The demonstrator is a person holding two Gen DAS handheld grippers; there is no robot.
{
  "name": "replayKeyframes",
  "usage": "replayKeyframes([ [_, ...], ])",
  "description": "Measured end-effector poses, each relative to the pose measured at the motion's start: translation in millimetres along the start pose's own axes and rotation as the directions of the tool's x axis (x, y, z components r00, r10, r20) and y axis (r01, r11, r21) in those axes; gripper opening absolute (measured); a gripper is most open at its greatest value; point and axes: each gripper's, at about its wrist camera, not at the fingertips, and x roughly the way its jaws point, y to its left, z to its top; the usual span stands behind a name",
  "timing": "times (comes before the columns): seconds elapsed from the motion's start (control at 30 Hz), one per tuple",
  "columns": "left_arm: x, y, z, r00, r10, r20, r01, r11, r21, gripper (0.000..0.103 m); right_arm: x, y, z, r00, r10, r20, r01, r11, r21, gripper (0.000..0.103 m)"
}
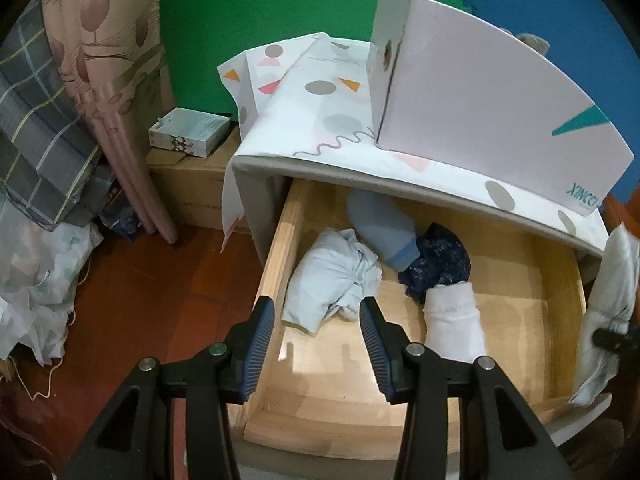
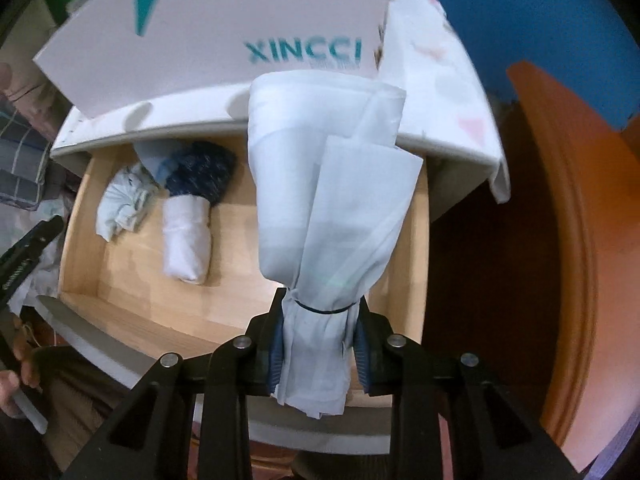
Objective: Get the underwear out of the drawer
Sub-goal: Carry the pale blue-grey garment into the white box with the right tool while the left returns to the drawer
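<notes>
**White bundle gripped above the open drawer; left gripper empty at the drawer's left wall**

The wooden drawer [image 1: 520,308] stands pulled out from under a cabinet top covered by a patterned cloth [image 1: 320,92], with a pale XINCCI box [image 1: 480,92] resting on the cloth. The drawer's right half is bare wood, leaving open room there; the garments crowd its left rear. The cabinet's front edge overhangs the back of the drawer, so the grey-blue garment [image 1: 376,224] lies partly under it.

In the drawer lie a crumpled pale-blue garment [image 1: 336,280] near the left wall, a dark navy patterned one [image 1: 440,256] touching the grey-blue piece, and a rolled white one [image 1: 452,320] just in front of the navy piece.

The right gripper [image 2: 318,344] has its pads pressed on a white underwear bundle [image 2: 320,184], pinched below a dark band; the cloth hangs in front of the camera, above the drawer's right half. The left gripper [image 1: 318,320] holds nothing, its jaws parted, one finger over the drawer's left wall and the other over the floor of the drawer beside the pale-blue garment.

Only the left wrist view shows the red-brown floor [image 1: 160,280], the cardboard carton [image 1: 192,188] and the curtains [image 1: 100,60] left of the cabinet. Only the right wrist view shows the curved orange wooden edge [image 2: 572,240] to the right, and a person's hand [image 2: 16,376] at the lower left.
</notes>
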Motion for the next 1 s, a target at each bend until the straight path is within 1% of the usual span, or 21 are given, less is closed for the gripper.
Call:
replayKeyframes([
  [0.27,2.1,0.1,-0.8,1.000,0.011,-0.007,-0.011,1.000,0.009,0.045,-41.8,-0.3,13.4,0.998,0.042,0.046,-0.043,0.999,0.018,0.026],
  [0.47,0.4,3.9,-1.4,1.000,0.015,0.003,-0.015,1.000,-0.002,0.045,-95.1,-6.6,36.8,0.991,0.039,0.128,-0.041,0.999,0.009,0.026],
  [0.67,0.8,6.4,-1.4,1.000,0.027,0.004,-0.027,1.000,-0.008,0.045,-146.9,-4.3,81.4,0.971,0.020,0.238,-0.024,1.000,0.011,0.026],
  [0.77,1.2,6.7,-2.0,1.000,0.029,0.003,-0.029,1.000,-0.003,0.045,-160.0,-1.4,105.7,0.963,0.013,0.268,-0.018,1.000,0.014,0.026],
  [0.87,2.4,7.5,-1.8,1.000,0.030,-0.001,-0.030,1.000,-0.004,0.045,-165.5,3.1,131.3,0.957,-0.008,0.288,0.002,1.000,0.020,0.026],
  [1.0,3.0,7.7,-1.9,0.999,0.033,-0.004,-0.033,0.999,0.001,0.045,-158.7,8.5,163.6,0.959,-0.025,0.281,0.019,1.000,0.023,0.026],
])
